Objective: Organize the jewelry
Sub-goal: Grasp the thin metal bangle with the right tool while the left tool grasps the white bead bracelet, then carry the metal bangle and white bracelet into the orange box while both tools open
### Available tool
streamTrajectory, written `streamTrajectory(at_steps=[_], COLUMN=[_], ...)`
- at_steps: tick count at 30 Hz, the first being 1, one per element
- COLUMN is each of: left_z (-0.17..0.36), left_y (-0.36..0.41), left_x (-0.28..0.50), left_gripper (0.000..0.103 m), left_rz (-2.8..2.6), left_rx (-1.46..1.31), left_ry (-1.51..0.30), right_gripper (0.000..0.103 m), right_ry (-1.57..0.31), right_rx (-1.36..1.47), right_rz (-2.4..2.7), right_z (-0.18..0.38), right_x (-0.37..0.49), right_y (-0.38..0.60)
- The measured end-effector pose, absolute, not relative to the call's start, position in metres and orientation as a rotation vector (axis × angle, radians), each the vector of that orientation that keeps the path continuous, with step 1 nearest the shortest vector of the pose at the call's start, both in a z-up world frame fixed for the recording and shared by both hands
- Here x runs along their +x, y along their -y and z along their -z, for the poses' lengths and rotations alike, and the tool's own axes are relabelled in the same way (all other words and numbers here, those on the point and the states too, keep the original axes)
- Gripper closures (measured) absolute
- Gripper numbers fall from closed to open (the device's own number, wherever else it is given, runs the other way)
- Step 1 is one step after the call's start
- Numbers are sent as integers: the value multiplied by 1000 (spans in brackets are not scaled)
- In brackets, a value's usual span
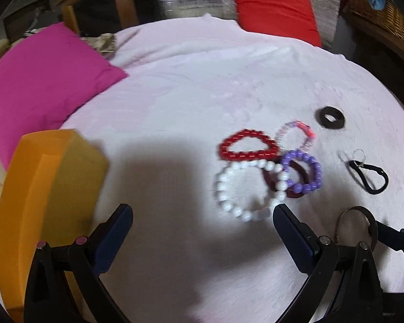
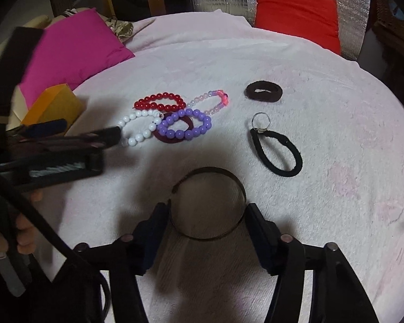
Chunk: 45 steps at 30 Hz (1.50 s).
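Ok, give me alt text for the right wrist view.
Right gripper jaws bracket a thin dark metal bangle on a pale pink fleece blanket. Beyond lie beaded bracelets and two black hair ties.

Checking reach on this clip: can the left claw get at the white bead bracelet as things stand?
Probably yes. The left claw is open, and the white bead bracelet lies just ahead on the blanket, near its right finger. One snag: the purple bead bracelet overlaps its far side, so it may drag along.
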State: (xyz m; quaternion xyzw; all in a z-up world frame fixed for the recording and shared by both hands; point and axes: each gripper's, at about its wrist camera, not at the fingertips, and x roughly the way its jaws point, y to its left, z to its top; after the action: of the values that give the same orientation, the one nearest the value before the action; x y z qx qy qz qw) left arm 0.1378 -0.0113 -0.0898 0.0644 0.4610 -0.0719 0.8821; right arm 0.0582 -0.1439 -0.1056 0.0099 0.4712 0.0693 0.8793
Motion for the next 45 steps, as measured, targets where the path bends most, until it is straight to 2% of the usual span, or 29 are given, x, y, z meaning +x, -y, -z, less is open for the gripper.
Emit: streamTrajectory(at_steps=[6,8,10,11,12,13,14,15,16,21,36,45], left_z=[95,98,104,105,104,103,103,103,103,95,50,39], left_y=[29,30,32,32,30,30,31,31,33,32,7,-8], left_x=[141,141,143,144,143,143,143,142,140,130,100,91], left_gripper=[0,4,26,27,33,45,49,58,71,92,93,93], left_rz=[230,257,273,280,280,283,283,281,287,292,114,67], left_rx=[168,164,165,159,148,147,155,160,164,179,233,210], left_ry=[-950,-963,-987,-989,-969,-962,-958,-948,-941,-914,-729,-699], right_gripper=[41,41,41,41,41,41,41,41,41,41,41,41], right_ry=[-977,-983,-987,-988,-988,-987,-987,-986,-985,-980,-864,-849], right_rx=[54,67,89,99,102,102,102,100,99,91,139,137], right_rz=[-149,-151,-153,-154,-155,-154,-154,-153,-151,-144,-148,-151], right_z=[105,104,104,104,103,103,103,103,103,105,82,79], right_x=[53,51,48,48,46,46,45,45,45,44,37,41], right_y=[151,156,160,162,164,164,164,164,164,162,166,155])
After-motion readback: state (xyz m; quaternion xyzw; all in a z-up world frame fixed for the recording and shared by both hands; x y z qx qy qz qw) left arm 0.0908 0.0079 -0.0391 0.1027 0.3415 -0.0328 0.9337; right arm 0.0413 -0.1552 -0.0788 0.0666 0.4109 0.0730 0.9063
